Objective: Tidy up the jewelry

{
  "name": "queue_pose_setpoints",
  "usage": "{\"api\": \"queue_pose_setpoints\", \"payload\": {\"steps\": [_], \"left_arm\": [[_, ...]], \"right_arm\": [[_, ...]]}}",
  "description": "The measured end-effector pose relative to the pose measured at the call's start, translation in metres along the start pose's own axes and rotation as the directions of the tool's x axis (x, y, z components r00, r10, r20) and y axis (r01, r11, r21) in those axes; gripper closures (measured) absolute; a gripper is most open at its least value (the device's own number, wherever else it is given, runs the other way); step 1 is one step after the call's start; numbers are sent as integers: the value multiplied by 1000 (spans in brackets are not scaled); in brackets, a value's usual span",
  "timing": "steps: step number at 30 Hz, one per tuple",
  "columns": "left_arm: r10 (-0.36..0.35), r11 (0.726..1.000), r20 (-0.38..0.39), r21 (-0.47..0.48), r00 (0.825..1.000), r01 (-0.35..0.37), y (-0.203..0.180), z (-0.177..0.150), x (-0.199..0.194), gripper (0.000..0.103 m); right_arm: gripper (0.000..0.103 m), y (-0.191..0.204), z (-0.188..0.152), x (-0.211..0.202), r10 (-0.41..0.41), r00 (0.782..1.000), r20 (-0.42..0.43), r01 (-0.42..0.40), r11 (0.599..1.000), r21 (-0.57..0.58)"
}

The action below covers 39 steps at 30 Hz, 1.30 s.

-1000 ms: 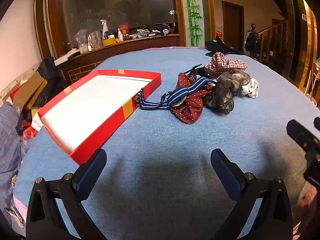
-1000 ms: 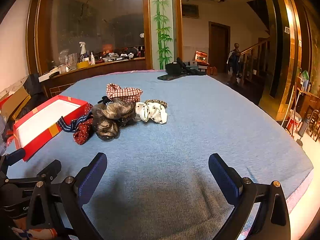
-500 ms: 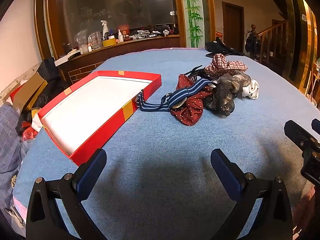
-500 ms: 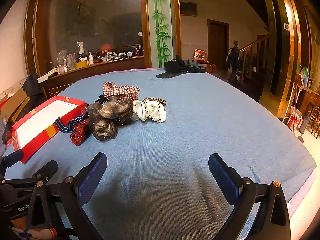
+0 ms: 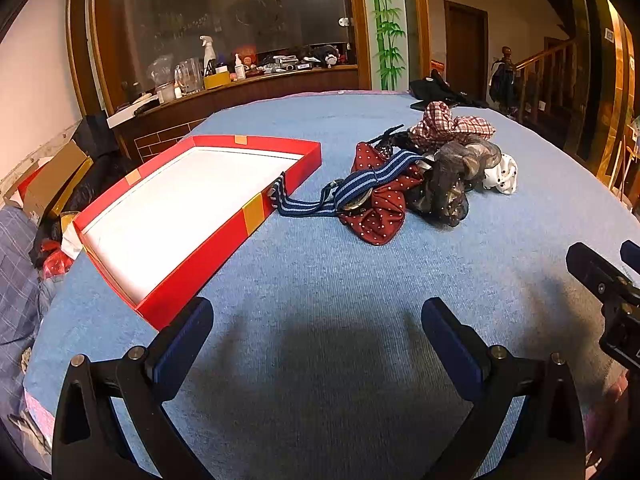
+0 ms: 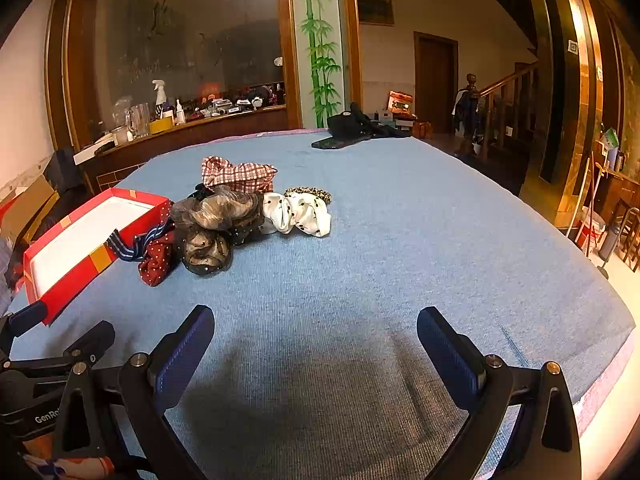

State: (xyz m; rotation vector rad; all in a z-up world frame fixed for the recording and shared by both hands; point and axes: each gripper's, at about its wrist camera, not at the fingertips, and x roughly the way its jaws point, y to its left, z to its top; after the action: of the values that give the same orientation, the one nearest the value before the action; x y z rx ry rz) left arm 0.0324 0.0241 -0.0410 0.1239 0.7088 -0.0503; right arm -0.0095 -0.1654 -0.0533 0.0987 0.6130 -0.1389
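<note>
A pile of hair accessories lies on the blue table cloth [image 5: 320, 272]: a red dotted scrunchie [image 5: 376, 212], a navy striped band [image 5: 360, 188], a dark sheer scrunchie [image 5: 448, 192], a red plaid scrunchie [image 5: 448, 126] and a white dotted scrunchie [image 6: 298, 212]. A red box with a white inside [image 5: 176, 204] lies left of the pile, empty; it also shows in the right wrist view [image 6: 76, 236]. My left gripper [image 5: 316, 320] is open and empty, near the box's front corner. My right gripper [image 6: 314, 328] is open and empty, well short of the pile.
A black phone and dark cloth [image 6: 352, 132] lie at the table's far edge. A wooden counter with bottles [image 5: 224, 76] stands behind. Cardboard and clutter [image 5: 48, 184] sit left of the table. The table's right edge [image 6: 600, 384] is near my right gripper.
Both grippers have crept slightly forward toward the pile. Both stay open and empty. Nothing on the table has moved.
</note>
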Motion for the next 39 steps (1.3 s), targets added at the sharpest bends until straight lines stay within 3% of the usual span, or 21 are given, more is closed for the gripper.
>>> {"api": "queue_pose_setpoints", "payload": {"steps": [29,34,39], "left_arm": [[-8,1000,-6,-14,1000,8,1,-3,2,0],[-8,1000,-14,-23,1000,8,5,-1,3,0],[7,1000,7,-30,1000,-6,15,7,-2,0]], "right_arm": [[0,1,1,1,7,1000,-14,-7,1000,-11],[0,2,11,-4,9,1000,4,-9,1000,-23],[0,-1,37,-5,66,998,-13,-66,997,-39]]}}
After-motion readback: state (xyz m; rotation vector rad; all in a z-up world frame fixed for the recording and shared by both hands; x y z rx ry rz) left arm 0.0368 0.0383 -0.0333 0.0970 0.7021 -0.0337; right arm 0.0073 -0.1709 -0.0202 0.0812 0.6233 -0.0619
